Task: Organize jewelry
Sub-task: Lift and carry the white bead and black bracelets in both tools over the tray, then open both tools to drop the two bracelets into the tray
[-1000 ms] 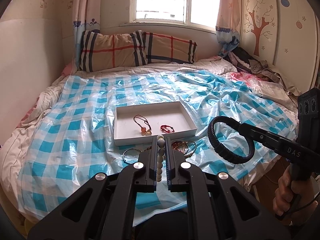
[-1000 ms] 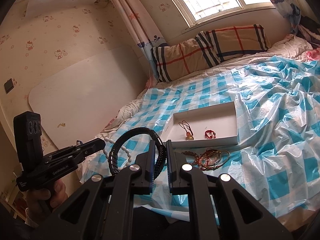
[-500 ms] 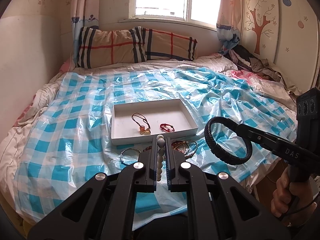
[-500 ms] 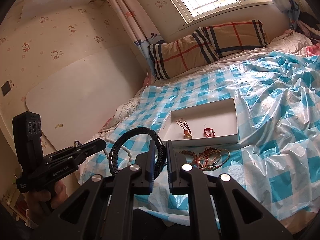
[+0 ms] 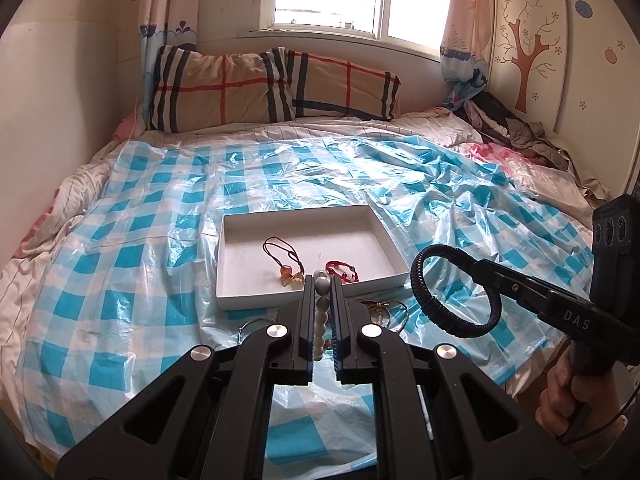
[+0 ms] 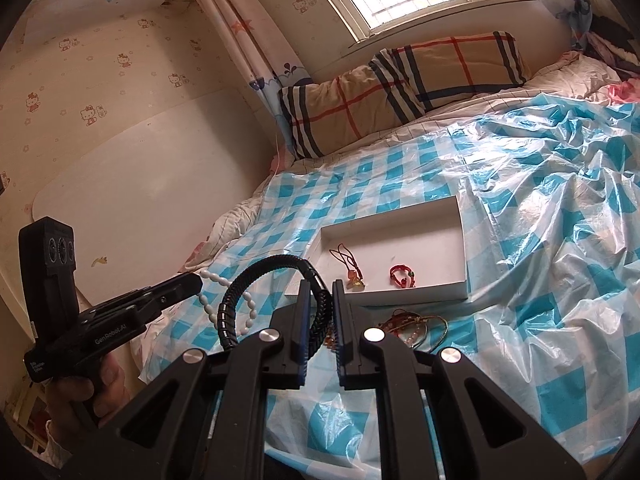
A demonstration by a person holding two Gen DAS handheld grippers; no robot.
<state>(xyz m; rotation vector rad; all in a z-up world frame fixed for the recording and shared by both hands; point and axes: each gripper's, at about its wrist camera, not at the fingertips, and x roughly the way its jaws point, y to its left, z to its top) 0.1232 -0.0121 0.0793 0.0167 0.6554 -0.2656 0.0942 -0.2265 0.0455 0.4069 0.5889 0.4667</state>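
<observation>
A white tray (image 5: 256, 298) (image 6: 462, 240) lies on the bed's blue checked plastic sheet. In it are a dark cord pendant (image 5: 282, 256) (image 6: 350, 264) and a red bracelet (image 5: 342, 270) (image 6: 402, 276). My left gripper (image 5: 322, 280) (image 6: 200, 278) is shut on a white bead bracelet (image 5: 321, 312) (image 6: 230, 304), held above the sheet just in front of the tray. My right gripper (image 6: 318, 286) (image 5: 472, 264) is shut on a black braided bracelet (image 6: 260, 284) (image 5: 456, 292), held to the tray's right.
A pile of loose bracelets (image 6: 412, 326) (image 5: 380, 308) lies on the sheet at the tray's near edge, with a thin bangle (image 5: 252, 325) to its left. Plaid pillows (image 5: 272, 84) sit at the headboard. Clothes (image 5: 516, 128) are heaped at the far right.
Both grippers have moved forward toward the tray with their bracelets still held. The tray looks nearer in both views.
</observation>
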